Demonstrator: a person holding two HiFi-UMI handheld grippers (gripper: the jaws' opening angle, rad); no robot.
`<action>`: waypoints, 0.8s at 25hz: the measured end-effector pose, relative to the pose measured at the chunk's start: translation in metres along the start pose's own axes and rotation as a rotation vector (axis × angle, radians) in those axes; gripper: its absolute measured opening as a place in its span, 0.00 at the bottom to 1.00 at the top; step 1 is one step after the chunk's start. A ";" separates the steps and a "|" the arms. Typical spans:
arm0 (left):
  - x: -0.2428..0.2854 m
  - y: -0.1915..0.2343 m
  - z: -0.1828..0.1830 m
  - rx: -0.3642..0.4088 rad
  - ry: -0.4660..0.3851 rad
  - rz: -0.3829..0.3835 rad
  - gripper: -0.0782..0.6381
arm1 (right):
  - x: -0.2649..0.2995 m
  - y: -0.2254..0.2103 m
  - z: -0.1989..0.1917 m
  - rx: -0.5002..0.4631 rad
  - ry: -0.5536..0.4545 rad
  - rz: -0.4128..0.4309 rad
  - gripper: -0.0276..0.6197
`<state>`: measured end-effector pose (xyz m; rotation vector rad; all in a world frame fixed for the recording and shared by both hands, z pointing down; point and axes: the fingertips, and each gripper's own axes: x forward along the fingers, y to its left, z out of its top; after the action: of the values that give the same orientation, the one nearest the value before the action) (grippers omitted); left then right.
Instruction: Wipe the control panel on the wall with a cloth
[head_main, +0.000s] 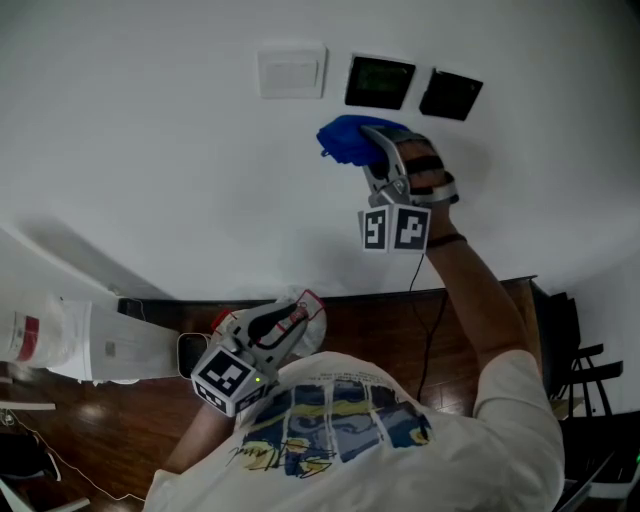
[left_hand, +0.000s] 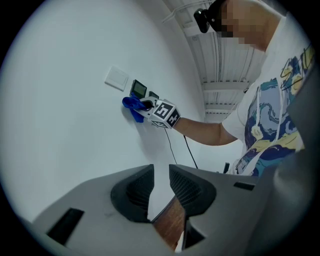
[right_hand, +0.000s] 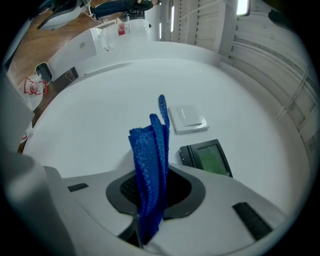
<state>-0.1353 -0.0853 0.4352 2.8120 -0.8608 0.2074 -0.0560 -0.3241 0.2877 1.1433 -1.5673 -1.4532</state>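
While right gripper (right_hand: 150, 196) clenches blue woven cloth (right_hand: 150, 155), dark rectangular control panel (right_hand: 207, 158) just beside jaw tips, left gripper (left_hand: 160, 187) jaws slightly parted, nothing between.

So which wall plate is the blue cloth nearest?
The middle one, the dark rectangular panel with a greenish screen: the blue cloth is just below it; the white switch plate and black square panel sit farther aside.

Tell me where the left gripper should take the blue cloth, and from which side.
Probably the bunched free end of the blue cloth sticking out beyond the right gripper, coming from its left in the head view; the jaws clamp the other end.
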 end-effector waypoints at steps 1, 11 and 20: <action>0.000 0.000 -0.001 0.000 0.002 0.000 0.21 | 0.000 0.001 0.000 0.004 -0.003 0.001 0.17; 0.009 -0.001 0.002 -0.004 0.000 0.025 0.21 | -0.043 -0.040 0.000 0.039 -0.056 -0.045 0.17; 0.043 -0.007 0.018 0.007 -0.038 0.057 0.21 | -0.068 -0.135 -0.059 0.004 -0.022 -0.220 0.17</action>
<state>-0.0946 -0.1069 0.4251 2.8085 -0.9514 0.1658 0.0421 -0.2803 0.1657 1.3400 -1.4966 -1.6093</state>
